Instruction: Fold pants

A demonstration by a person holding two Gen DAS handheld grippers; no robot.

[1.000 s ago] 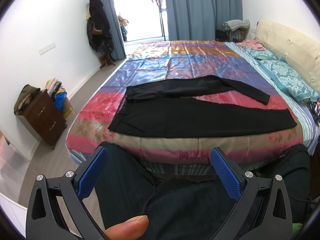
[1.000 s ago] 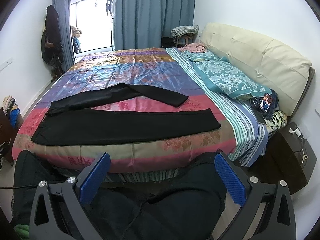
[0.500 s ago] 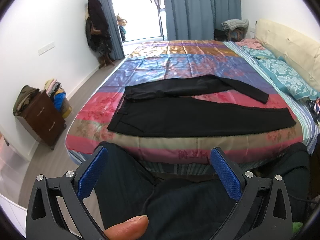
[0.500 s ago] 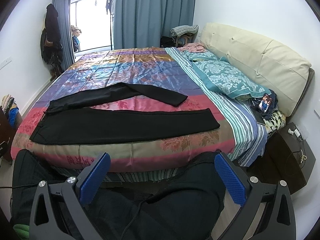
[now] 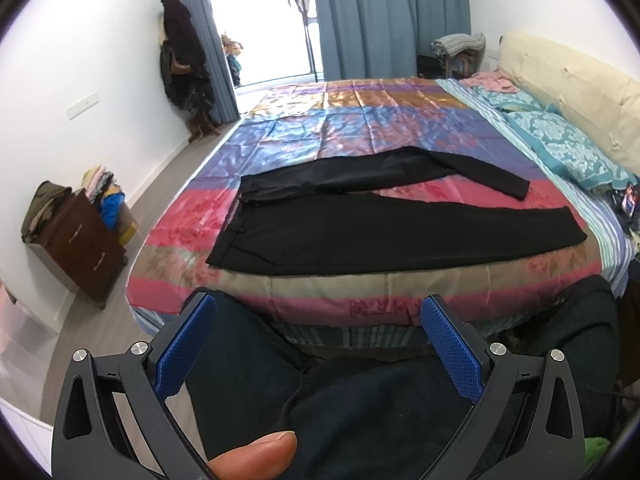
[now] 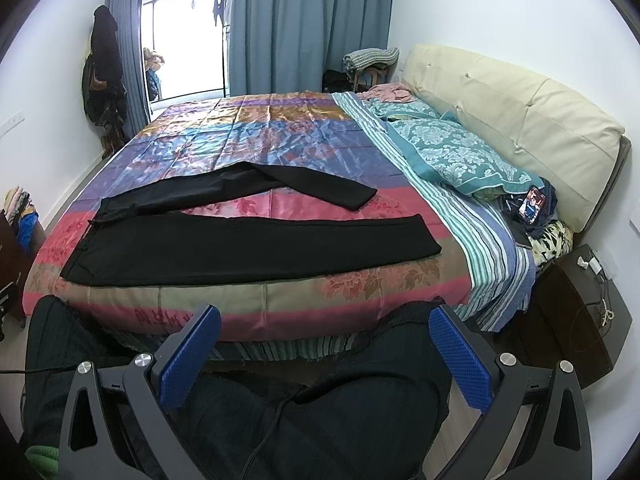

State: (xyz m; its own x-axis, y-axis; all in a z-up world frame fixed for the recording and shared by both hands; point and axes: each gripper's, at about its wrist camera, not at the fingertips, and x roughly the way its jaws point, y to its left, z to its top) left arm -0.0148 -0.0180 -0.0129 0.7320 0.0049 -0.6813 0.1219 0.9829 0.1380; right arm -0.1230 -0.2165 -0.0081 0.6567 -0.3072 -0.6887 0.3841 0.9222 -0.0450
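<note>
Black pants (image 5: 384,236) lie flat on the near half of the bed, waistband to the left, legs spread apart toward the right; they also show in the right wrist view (image 6: 248,248). My left gripper (image 5: 318,320) is open and empty, held back from the bed's near edge over the person's dark-clothed lap. My right gripper (image 6: 324,336) is open and empty too, also short of the bed edge. Neither touches the pants.
The bed has a colourful striped quilt (image 5: 360,120), teal pillows (image 6: 452,152) and a cream headboard (image 6: 520,104) on the right. A brown drawer unit (image 5: 80,240) stands at the left, a dark nightstand (image 6: 576,312) at the right. A phone (image 6: 532,204) lies by the pillows.
Both views have shifted slightly, with the bed and pants sitting a little higher and farther. Both grippers stay open and empty; the pants have not moved.
</note>
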